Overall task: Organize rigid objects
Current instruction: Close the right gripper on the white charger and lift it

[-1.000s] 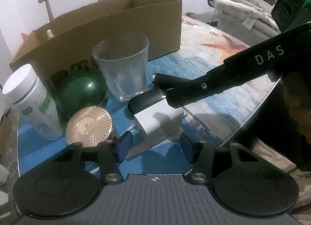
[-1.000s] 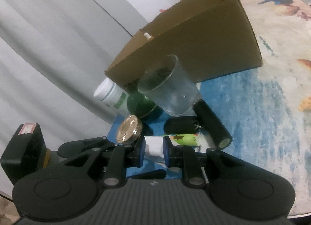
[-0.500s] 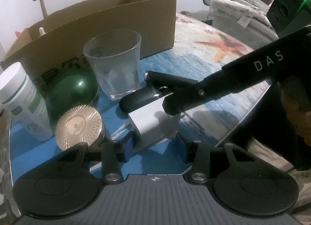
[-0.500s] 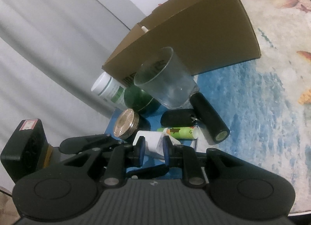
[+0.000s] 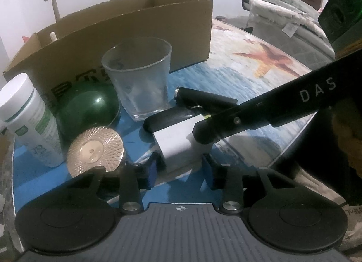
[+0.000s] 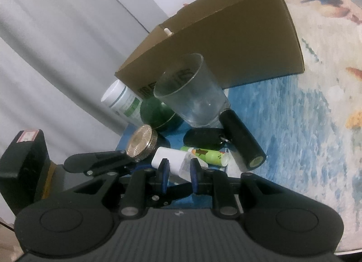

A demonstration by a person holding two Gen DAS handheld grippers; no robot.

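- The white adapter block (image 5: pixel 178 142) is held by the right claw (image 6: pixel 178 172), whose blue pads (image 6: pixel 164 171) are pressed against its two sides.
- The same block is bracketed by the left claw (image 5: pixel 179 171); its jaws have just been closing and now stand narrow around the block. Its pads seem to reach the block's sides, though contact cannot be told for sure.
- In the left wrist view, the right claw's black finger is seen reaching in from 3 o'clock, its tip lying over the block's far corner.
- A small green and white tube (image 6: pixel 207 154) is seen on the table just at 1 o'clock of the block.
- A black key fob (image 6: pixel 202 136) lies beyond the tube, and a black cylinder (image 6: pixel 242 138) lies at 2 o'clock, touching the fob's ring end.
- A gold patterned round lid (image 5: pixel 96 148) is found at 9 o'clock of the block, close to the left claw's left finger.
- A clear glass tumbler (image 5: pixel 138 81) stands upright at 11 o'clock, with a dark green ball (image 5: pixel 88 108) to its left and a white bottle (image 5: pixel 29 117) further left.
- An open cardboard box (image 5: pixel 126 26) stands behind these on the table (image 5: pixel 237 76), which is covered in a blue sea print with starfish.
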